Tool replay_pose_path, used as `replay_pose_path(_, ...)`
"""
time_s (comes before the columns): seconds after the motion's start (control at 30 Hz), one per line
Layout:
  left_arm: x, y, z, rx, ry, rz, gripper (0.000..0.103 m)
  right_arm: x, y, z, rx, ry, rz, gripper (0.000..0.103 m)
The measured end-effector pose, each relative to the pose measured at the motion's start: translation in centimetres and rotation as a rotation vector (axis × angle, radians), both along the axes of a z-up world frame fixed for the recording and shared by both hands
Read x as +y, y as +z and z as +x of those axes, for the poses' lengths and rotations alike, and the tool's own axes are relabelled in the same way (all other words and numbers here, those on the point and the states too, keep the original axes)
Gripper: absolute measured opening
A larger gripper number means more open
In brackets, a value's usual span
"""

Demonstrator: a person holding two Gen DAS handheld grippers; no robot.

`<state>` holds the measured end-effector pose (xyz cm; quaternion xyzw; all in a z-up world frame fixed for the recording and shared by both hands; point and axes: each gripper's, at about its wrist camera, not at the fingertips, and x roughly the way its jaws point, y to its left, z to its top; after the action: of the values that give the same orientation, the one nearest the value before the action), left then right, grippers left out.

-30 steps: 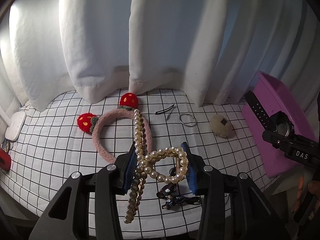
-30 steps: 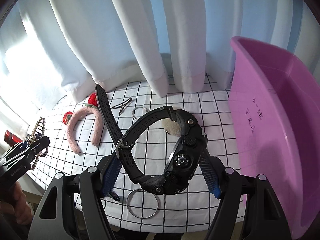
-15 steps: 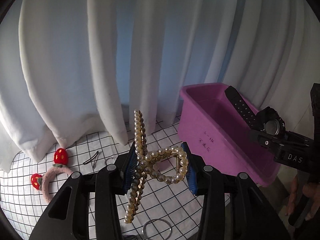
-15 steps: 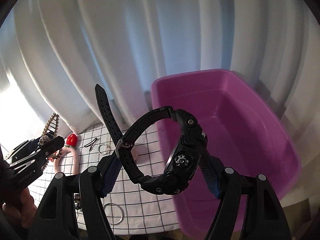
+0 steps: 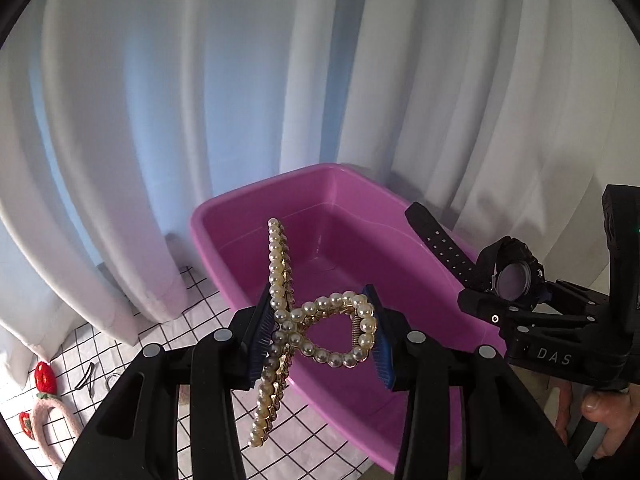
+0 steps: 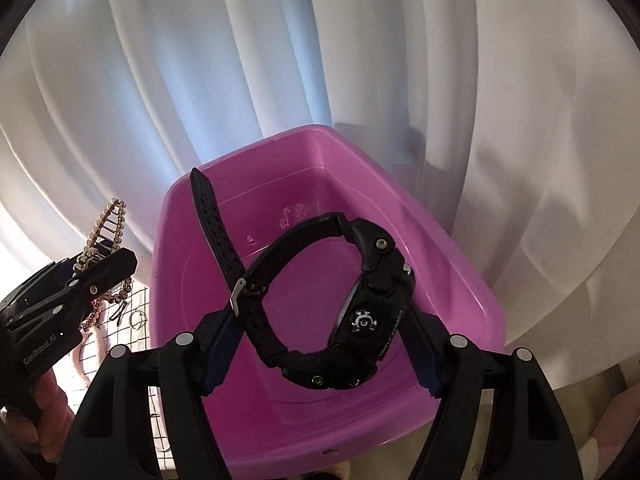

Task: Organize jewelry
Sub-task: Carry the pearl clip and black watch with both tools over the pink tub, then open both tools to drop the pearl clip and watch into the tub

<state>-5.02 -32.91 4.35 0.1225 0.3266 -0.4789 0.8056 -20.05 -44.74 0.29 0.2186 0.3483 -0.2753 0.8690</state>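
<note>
White curtains hang behind the purple bin (image 5: 256,208); both loads hover at it.
Left gripper (image 5: 322,332) jaws clench the pearl hair claw (image 5: 280,320), long axis upright, over the near rim; right gripper (image 6: 320,340) jaws clamp the black watch (image 6: 360,312) over the bin's middle, seemingly the nearer to dropping.

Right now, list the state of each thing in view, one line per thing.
Left gripper: shut on the pearl hair claw, held above the bin.
Pearl hair claw: clamped, lifted.
Right gripper: shut on the black watch, above the bin.
Black watch: strap buckled in a loop, lifted.
Purple bin: open-topped, nothing visible inside.
Pink strawberry headband: lying on the checked cloth.
</note>
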Motion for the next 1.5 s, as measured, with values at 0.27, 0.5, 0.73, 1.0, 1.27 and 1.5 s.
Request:
replay_pose_path(0.27,-3.8,-2.4,0.3,0.041,0.005,0.045,0.042,-2.9,-2.3,0.7,0.014,-0.001,0.051,0.070)
replay_pose_path(0.5,-5.2,-4.2,1.2,0.060,0.037,0.074,0.042,-3.4,-4.1,1.6,0.071,0.026,0.051,0.070)
replay_pose_path(0.73,-6.1,-4.8,1.9,0.068,0.060,0.098,0.042,-3.6,-4.6,2.6,0.084,0.047,0.059,0.070)
replay_pose_path(1.0,-6.4,-5.7,2.2,0.083,0.065,0.116,0.043,-4.1,-5.7,4.1,0.107,0.048,0.064,0.070)
replay_pose_path(1.27,-5.3,-5.1,2.6,0.070,0.117,0.073,0.083,-4.4,-6.4,5.6,0.146,0.060,0.086,0.071)
replay_pose_path(1.5,-4.8,-5.0,3.0,0.080,0.133,0.082,0.084,-4.4,-6.8,5.8,0.159,0.053,0.082,0.071)
